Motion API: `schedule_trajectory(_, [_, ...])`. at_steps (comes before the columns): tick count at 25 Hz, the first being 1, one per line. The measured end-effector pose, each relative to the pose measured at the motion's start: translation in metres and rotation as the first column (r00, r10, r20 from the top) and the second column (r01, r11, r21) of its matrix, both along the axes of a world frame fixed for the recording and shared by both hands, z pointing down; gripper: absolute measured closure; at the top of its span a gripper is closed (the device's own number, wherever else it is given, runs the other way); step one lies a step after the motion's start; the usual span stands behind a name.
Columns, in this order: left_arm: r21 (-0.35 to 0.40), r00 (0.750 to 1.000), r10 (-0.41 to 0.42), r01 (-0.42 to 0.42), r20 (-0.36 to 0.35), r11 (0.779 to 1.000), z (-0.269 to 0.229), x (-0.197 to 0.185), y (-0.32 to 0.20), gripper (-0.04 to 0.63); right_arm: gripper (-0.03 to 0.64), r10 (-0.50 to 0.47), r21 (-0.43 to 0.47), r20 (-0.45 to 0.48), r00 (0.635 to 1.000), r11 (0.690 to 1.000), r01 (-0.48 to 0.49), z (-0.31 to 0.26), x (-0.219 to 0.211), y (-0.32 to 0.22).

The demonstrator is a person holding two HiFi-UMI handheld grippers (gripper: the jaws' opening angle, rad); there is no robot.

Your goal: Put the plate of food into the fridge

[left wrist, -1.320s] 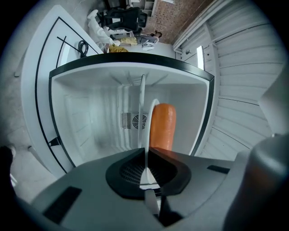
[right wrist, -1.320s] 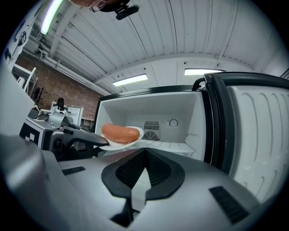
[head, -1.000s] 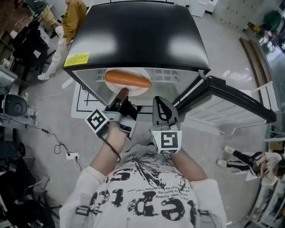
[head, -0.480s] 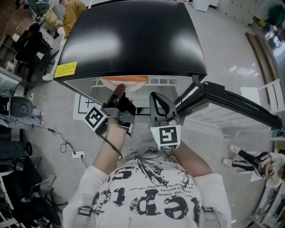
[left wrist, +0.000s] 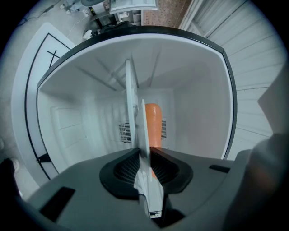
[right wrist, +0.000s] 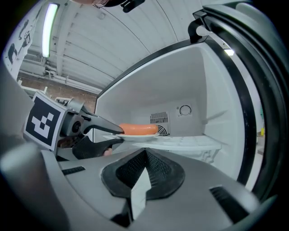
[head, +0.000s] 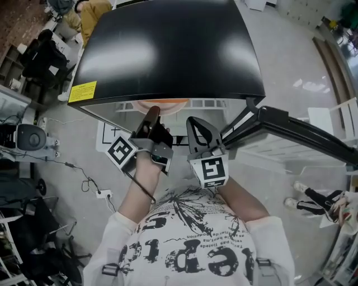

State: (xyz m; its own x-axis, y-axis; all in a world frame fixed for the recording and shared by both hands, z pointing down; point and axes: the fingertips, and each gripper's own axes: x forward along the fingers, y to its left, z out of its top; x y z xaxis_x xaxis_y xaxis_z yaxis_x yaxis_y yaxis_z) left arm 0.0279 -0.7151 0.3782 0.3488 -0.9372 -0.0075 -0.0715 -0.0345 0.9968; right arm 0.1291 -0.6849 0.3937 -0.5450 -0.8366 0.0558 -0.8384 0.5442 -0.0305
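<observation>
A white plate carrying an orange sausage lies on the white wire shelf inside the open black-topped fridge. In the head view only a sliver of the plate shows under the fridge top. My left gripper reaches into the fridge with the plate's rim between its jaws. These jaws are opening, and a narrow gap shows beside the rim. The sausage stands just past that gripper. My right gripper hangs shut and empty just outside the opening, to the right of the left one.
The fridge door swings open to the right. A person in a yellow top is at the far left beyond the fridge. A power strip with its cable lies on the grey floor at left, near a round grey device.
The plate with the sausage has gone deeper under the fridge top and is now almost hidden in the head view. My left gripper followed it in; the right one stayed alongside.
</observation>
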Motion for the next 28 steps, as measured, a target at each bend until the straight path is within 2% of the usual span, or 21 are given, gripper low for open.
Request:
schedule_trajectory(3, [0.018, 0.997, 0.012, -0.013, 0.081, 1.0, 0.001, -0.001, 0.003, 0.534, 0.617, 0.002, -0.003, -0.006, 1.0, 1.0, -0.002, 0.0, -0.002, 0.0])
schedule_trajectory(5, [0.063, 0.989, 0.022, -0.031, 0.145, 0.998, -0.003, 0.001, 0.004, 0.518, 0.617, 0.006, 0.005, 0.0, 1.0, 1.0, -0.006, -0.002, -0.004, -0.002])
schedule_trajectory(8, [0.126, 0.988, 0.045, -0.063, 0.145, 0.99, -0.011, 0.006, 0.007, 0.451, 0.617, 0.014, 0.029, 0.0, 1.0, 0.999, -0.014, -0.006, -0.001, -0.002])
schedule_trajectory(13, [0.163, 0.988, 0.064, -0.087, 0.142, 0.983, -0.013, 0.001, 0.018, 0.451, 0.617, 0.043, 0.039, -0.004, 0.999, 0.998, -0.043, -0.011, 0.0, -0.002])
schedule_trajectory(16, [0.198, 0.981, 0.046, -0.084, 0.19, 0.976, -0.013, -0.01, 0.027, 0.453, 0.617, 0.061, 0.036, -0.008, 0.998, 0.998, -0.061, -0.014, -0.002, 0.001])
schedule_trajectory(18, [0.239, 0.961, 0.048, -0.116, 0.271, 0.964, -0.012, -0.014, 0.036, 0.454, 0.617, 0.072, 0.036, -0.01, 0.997, 0.997, -0.071, -0.014, -0.004, 0.004])
schedule_trajectory(19, [0.265, 0.938, 0.052, -0.149, 0.342, 0.953, -0.013, -0.015, 0.041, 0.454, 0.617, 0.073, 0.036, -0.004, 0.997, 0.997, -0.073, -0.015, -0.006, 0.006])
schedule_trajectory(20, [0.289, 0.901, 0.048, -0.188, 0.43, 0.939, -0.014, -0.015, 0.046, 0.456, 0.617, 0.075, 0.036, 0.006, 0.997, 0.997, -0.075, -0.016, -0.008, 0.009])
schedule_trajectory(22, [0.323, 0.806, 0.005, -0.243, 0.592, 0.915, -0.019, -0.018, 0.053, 0.533, 0.617, 0.084, 0.039, 0.02, 0.996, 0.996, -0.084, -0.019, -0.013, 0.014])
schedule_trajectory(23, [0.334, 0.76, -0.024, -0.257, 0.65, 0.907, -0.022, -0.02, 0.055, 0.56, 0.617, 0.09, 0.041, 0.02, 0.996, 0.995, -0.091, -0.021, -0.015, 0.017])
schedule_trajectory(25, [0.351, 0.692, -0.067, -0.277, 0.719, 0.894, -0.025, -0.024, 0.06, 0.577, 0.617, 0.097, 0.037, 0.017, 0.995, 0.995, -0.098, -0.021, -0.02, 0.021])
schedule_trajectory(28, [0.352, 0.633, -0.085, -0.31, 0.77, 0.883, -0.023, -0.028, 0.064, 0.577, 0.617, 0.104, 0.02, 0.027, 0.994, 0.994, -0.105, -0.02, -0.027, 0.029])
